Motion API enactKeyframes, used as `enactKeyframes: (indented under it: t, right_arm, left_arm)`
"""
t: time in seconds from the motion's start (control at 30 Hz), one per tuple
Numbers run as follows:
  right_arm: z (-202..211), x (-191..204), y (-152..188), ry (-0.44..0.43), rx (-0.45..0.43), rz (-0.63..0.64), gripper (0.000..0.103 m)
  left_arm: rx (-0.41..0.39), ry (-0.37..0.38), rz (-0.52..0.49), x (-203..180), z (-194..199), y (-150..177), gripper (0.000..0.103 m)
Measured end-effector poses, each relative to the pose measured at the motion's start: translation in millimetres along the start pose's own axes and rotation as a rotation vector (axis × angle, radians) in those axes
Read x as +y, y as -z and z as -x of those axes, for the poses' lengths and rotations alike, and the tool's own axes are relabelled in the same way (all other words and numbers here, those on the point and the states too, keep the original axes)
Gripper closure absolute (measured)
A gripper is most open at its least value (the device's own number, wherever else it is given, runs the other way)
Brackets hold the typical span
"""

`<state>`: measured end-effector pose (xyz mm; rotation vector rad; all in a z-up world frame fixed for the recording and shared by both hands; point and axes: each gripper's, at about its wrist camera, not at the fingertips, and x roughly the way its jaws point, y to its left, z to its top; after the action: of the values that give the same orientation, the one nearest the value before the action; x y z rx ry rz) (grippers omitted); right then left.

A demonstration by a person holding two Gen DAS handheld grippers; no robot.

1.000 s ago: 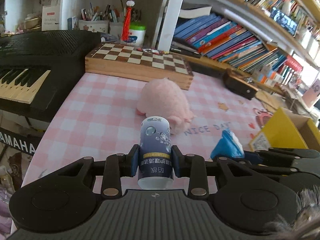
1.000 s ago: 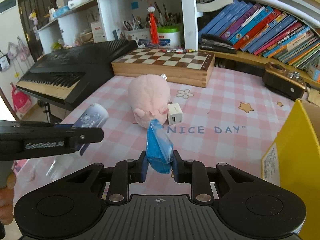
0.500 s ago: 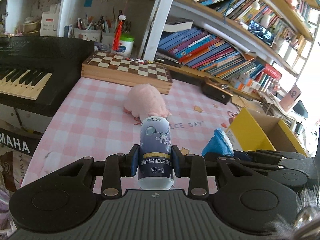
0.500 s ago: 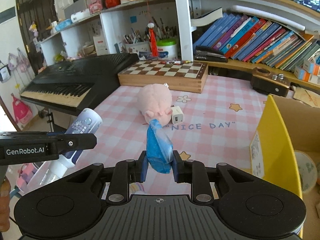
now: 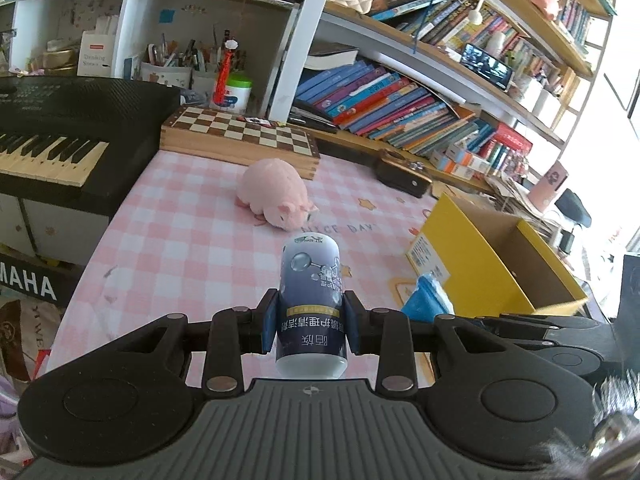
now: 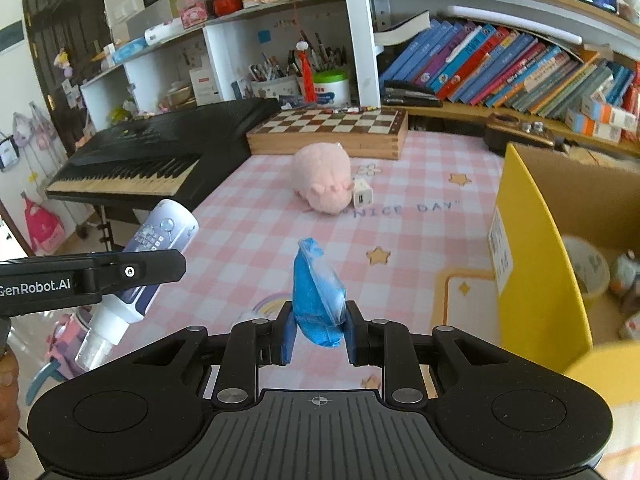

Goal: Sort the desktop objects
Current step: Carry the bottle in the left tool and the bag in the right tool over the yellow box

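Note:
My left gripper [image 5: 310, 320] is shut on a dark blue tube [image 5: 311, 292] with a white cap and holds it above the pink checked mat [image 5: 192, 248]. The tube also shows in the right wrist view [image 6: 156, 248]. My right gripper [image 6: 318, 336] is shut on a blue plastic packet [image 6: 316, 292], also held above the mat; the packet shows in the left wrist view [image 5: 426, 294]. A pink plush pig [image 6: 324, 180] lies mid-mat with a white charger cube [image 6: 362, 196] beside it. A yellow cardboard box [image 6: 536, 264] stands open at the right.
A wooden chessboard box [image 6: 332, 132] lies at the back of the mat. A black keyboard [image 6: 152, 152] sits to the left. A brown wooden case [image 5: 404, 170] is at the back right. Bookshelves fill the back wall. The box holds a bowl [image 6: 586, 268] and small items.
Both grippers have pulled back and risen with their objects still held. The pig and chessboard look farther away, and the yellow box has come more into view at the right.

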<state>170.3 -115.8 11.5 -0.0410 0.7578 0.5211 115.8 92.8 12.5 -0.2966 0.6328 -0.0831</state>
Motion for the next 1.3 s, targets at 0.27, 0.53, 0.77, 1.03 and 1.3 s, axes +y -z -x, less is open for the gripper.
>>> enactKeyframes:
  t: [0.27, 0.53, 0.77, 1.03, 1.3]
  right_arm:
    - [29, 15, 27, 0.028, -0.01, -0.025, 0.079]
    - [55, 24, 52, 0.056, -0.021, -0.059, 0.079]
    - [78, 24, 72, 0.1, -0.029, -0.107, 0.079]
    - [96, 19, 86, 0.169, -0.04, -0.147, 0.079]
    - [114, 2, 100, 0.255, -0.038, -0.219, 0.079]
  left_arm:
    - [0.01, 0.043, -0.018, -5, 29, 24, 0.072]
    - [0.028, 0.095, -0.03, -11, 53, 45, 0.072]
    - [0.04, 0.146, -0.06, -21, 65, 58, 0.072]
    - [0.061, 0.215, -0.111, -39, 63, 63, 0.072]
    - [0.104, 0.306, -0.166, -63, 49, 67, 0.072]
